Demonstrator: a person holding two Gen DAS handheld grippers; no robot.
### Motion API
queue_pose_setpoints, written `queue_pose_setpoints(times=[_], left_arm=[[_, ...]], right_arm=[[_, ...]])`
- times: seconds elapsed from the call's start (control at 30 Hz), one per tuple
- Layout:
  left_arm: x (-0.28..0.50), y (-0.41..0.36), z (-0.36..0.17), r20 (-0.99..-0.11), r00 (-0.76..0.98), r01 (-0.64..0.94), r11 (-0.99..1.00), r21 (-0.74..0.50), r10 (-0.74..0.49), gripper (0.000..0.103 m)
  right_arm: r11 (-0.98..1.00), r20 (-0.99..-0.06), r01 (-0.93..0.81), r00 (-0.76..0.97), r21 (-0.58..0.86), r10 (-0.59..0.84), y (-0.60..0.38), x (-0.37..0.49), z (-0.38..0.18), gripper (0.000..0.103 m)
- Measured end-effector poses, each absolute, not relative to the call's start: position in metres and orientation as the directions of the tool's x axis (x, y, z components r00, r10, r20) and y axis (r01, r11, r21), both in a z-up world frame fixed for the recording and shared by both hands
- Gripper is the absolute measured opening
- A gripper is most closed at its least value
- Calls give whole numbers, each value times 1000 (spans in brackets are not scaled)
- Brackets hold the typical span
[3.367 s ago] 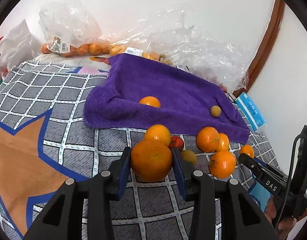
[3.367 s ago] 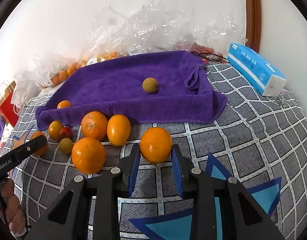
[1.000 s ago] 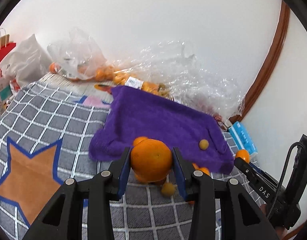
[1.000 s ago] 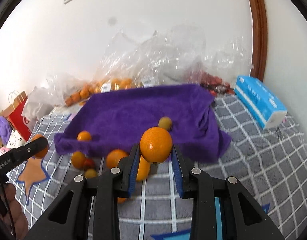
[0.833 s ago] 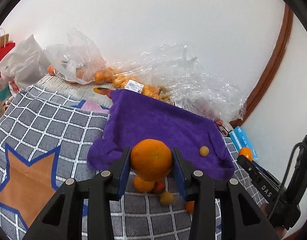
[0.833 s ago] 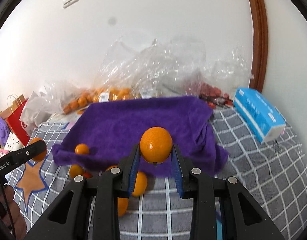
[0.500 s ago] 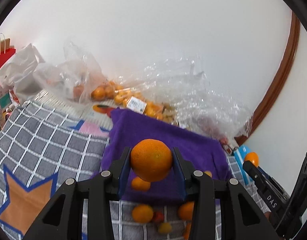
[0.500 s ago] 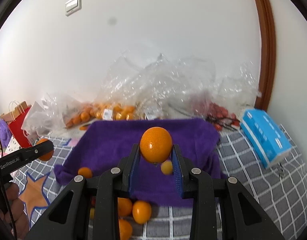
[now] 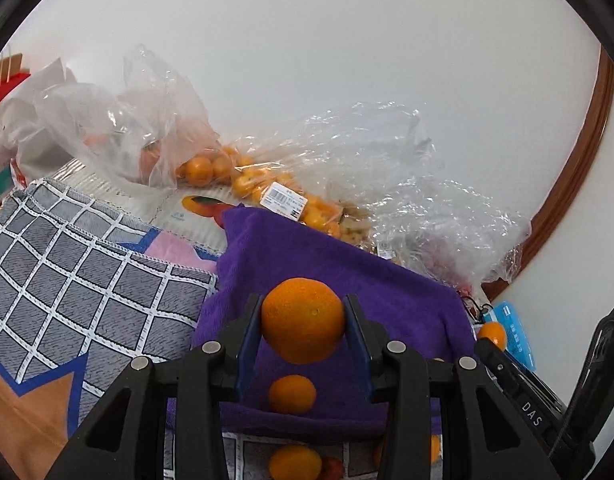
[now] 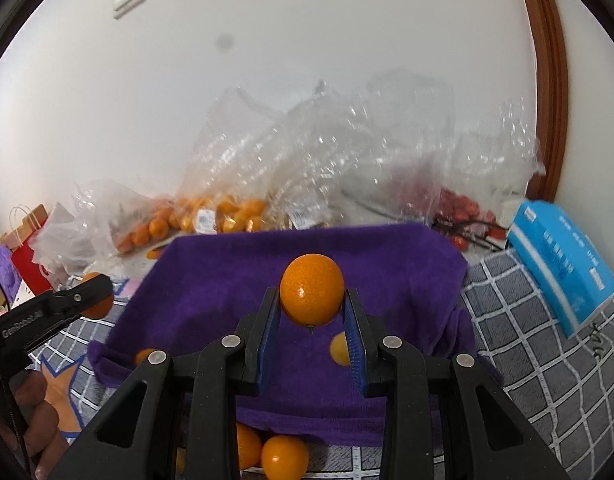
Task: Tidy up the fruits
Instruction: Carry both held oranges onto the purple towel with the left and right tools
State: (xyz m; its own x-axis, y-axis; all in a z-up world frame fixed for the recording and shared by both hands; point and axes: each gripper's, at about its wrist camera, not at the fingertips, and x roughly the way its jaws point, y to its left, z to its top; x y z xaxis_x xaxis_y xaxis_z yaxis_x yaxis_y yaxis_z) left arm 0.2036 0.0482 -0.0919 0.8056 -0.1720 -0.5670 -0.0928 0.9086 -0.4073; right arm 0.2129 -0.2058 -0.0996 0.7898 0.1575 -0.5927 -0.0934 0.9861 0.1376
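A: Looking along the left gripper (image 9: 303, 334), what do you make of it?

B: Its blue pads are pressed against both sides of a large orange (image 9: 303, 320), which hangs in the air over the near part of the purple towel (image 9: 387, 284). The jaws stand only as far apart as the fruit is wide.

A: And the right gripper (image 10: 311, 324)?

B: Much the same. It clamps a somewhat smaller orange (image 10: 311, 289) between its pads, raised over the middle of that towel (image 10: 227, 280), jaws nearly closed around it.

A: Where is the other fruit?

B: On the towel, a small tangerine (image 9: 292, 394) lies close to the near edge on the left side, and a small yellowish fruit (image 10: 339, 349) sits further right, partly hidden behind a right-gripper finger. Off the towel, on the grey checked cloth (image 9: 87, 292) at the near side, several more oranges (image 10: 284, 458) lie just beyond the towel's hem.

A: What's at the far end?

B: Clear plastic bags (image 10: 347, 152) heaped along the white wall (image 9: 307, 60); one holds small oranges (image 9: 199, 170) with a price label, another something red (image 10: 459, 204). A blue tissue pack (image 10: 563, 268) lies on the right, next to the brown door frame (image 10: 547, 80).

A: Any person visible?

B: Fingers of the left hand (image 10: 39, 428) around the left tool's handle, at the near left of the right camera's view.
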Motion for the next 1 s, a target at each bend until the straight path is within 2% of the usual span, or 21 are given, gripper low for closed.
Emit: queue_pose_setpoints(times=[0.23, 0.47, 1.0], left_arm=[[210, 60, -102, -573, 803, -116, 902, -415, -160, 38], [212, 69, -108, -571, 807, -136, 893, -428, -151, 38], [224, 62, -132, -603, 766, -113, 877, -468, -223, 38]], right_arm=[[993, -569, -30, 817, 113, 89, -229, 211, -100, 32], [987, -578, 27, 813, 157, 70, -254, 215, -104, 32], [992, -699, 19, 711, 122, 73, -245, 229, -136, 32]])
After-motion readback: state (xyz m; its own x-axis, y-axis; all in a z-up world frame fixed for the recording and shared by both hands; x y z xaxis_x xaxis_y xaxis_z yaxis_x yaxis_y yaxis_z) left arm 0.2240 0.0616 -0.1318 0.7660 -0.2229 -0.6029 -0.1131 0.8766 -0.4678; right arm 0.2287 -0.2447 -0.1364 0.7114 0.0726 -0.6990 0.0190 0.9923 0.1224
